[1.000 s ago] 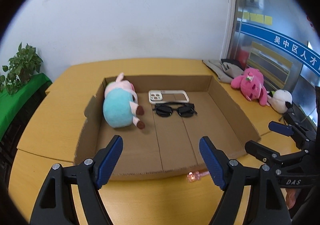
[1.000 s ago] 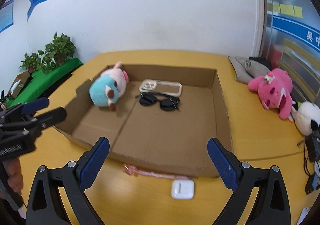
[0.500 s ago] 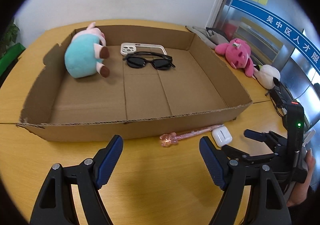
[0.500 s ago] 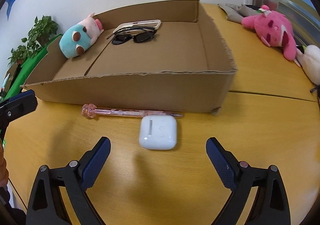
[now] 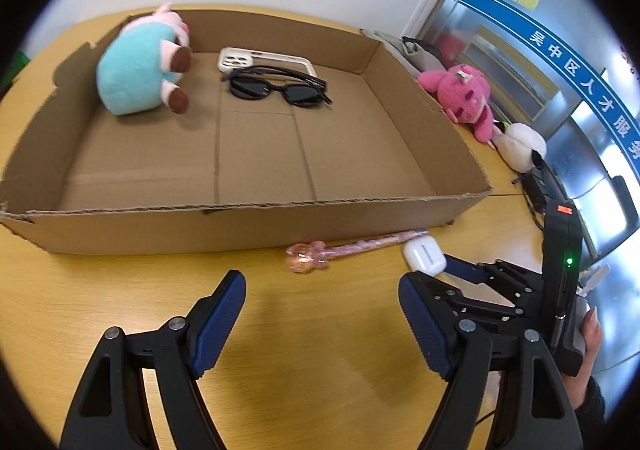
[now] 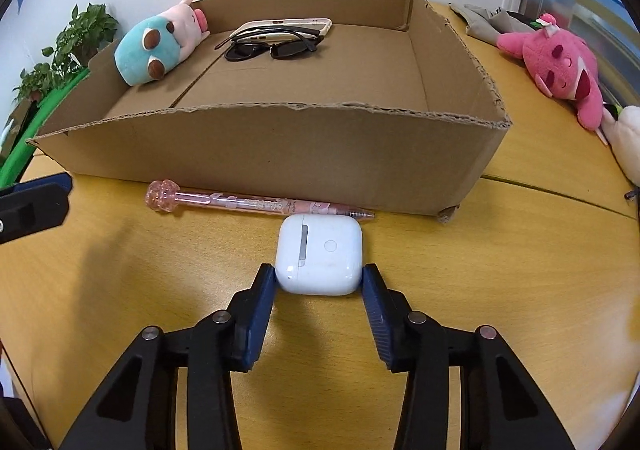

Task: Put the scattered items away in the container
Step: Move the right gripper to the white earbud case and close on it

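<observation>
Earbud case point(image 6: 320, 254), white and smooth, is lying on the worktop point(image 6: 120, 290) just in front of the cardboard box point(image 6: 280, 153), its far edge touching the pink pen point(image 6: 256, 203) that runs along the box's near wall; the right tool point(image 6: 319, 282) is bracketing the case's near end, both pads appearing to touch its sides, though whether they are pressing firmly is hard to judge from this angle. Since only the near end is sitting between the pads, the grip is looking shallow; easing further forward before squeezing would probably be wise, as the rounded shell could squirt out. The lift needs to clear the box's near wall, and the pen should be left undisturbed. The left tool point(image 5: 320, 326) is hovering wide open and empty over the worktop's near edge.
</observation>
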`<state>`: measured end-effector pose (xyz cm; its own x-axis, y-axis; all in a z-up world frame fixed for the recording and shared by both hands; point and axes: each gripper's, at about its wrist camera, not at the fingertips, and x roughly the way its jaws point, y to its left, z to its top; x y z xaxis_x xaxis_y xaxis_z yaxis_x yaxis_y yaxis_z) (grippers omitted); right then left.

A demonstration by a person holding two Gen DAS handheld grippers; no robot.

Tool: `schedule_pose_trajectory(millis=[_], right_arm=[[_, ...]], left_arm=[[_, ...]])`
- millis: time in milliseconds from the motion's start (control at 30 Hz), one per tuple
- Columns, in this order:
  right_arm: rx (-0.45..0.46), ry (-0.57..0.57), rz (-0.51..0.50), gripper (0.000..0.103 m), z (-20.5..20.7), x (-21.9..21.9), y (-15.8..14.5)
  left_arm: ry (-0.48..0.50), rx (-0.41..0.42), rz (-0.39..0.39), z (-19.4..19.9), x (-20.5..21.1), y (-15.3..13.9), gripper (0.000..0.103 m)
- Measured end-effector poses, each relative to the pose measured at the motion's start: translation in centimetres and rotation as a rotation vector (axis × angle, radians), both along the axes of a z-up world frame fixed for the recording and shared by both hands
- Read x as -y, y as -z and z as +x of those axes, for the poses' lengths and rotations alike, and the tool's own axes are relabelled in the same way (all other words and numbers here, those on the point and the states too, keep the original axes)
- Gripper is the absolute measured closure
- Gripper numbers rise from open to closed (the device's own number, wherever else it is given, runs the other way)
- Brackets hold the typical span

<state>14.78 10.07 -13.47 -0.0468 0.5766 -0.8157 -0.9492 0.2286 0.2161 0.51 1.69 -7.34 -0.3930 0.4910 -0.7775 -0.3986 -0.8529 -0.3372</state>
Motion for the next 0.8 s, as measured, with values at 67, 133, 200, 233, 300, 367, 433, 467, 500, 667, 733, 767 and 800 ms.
schedule_pose_trajectory(millis=[67,133,200,233,300,367,433,467,500,667,733,767,800], right_arm=[[-0.034,0.003,0.010,0.055,-0.1,0.4,0.0],[-0.063,-0.010,0.028,0.056,-0.4,0.9,-0.3],[-0.082,-0.030,0.045,0.056,-1.0,1.2,-0.6],[-0.103,-0.050,0.061,0.056,-1.4,1.5,-1.0],[-0.109,-0.069,0.085,0.056,-2.1,1.8,-1.7],[-0.107,-0.093,0.102,0.056,-2.8,1.9,-2.5],[-0.106,-0.108,0.112,0.056,-3.4,2.0,-2.9],[-0.112,-0.109,0.115,0.056,-3.5,2.0,-3.0],[-0.120,-0.117,0.118,0.056,-3.8,1.9,-3.1],[-0.124,-0.151,0.121,0.056,-5.0,1.7,-3.2],[-0.118,-0.167,0.120,0.056,-5.5,1.6,-3.3],[-0.118,-0.170,0.120,0.056,-5.6,1.6,-3.3],[-0.113,-0.173,0.120,0.056,-5.8,1.5,-3.4]], left_arm=[[0.031,0.033,0.034,-0.1,-0.5,0.4,0.024],[0.071,0.080,0.079,-0.3,-0.9,1.0,0.024],[0.120,0.140,0.123,-0.4,-1.6,1.9,0.024],[0.140,0.166,0.147,-0.5,-1.9,2.3,0.024],[0.169,0.217,0.214,-0.6,-2.2,3.2,0.024],[0.176,0.252,0.264,-0.8,-2.2,3.7,0.025],[0.181,0.276,0.296,-0.9,-2.2,4.0,0.025],[0.182,0.284,0.309,-1.0,-2.2,4.1,0.025],[0.184,0.292,0.325,-0.9,-2.2,4.2,0.026],[0.212,0.350,0.414,-1.2,-2.2,4.9,0.026],[0.216,0.356,0.407,-1.0,-2.4,5.1,0.026],[0.226,0.360,0.407,-1.0,-2.5,5.2,0.026],[0.238,0.363,0.409,-0.9,-2.7,5.2,0.026]])
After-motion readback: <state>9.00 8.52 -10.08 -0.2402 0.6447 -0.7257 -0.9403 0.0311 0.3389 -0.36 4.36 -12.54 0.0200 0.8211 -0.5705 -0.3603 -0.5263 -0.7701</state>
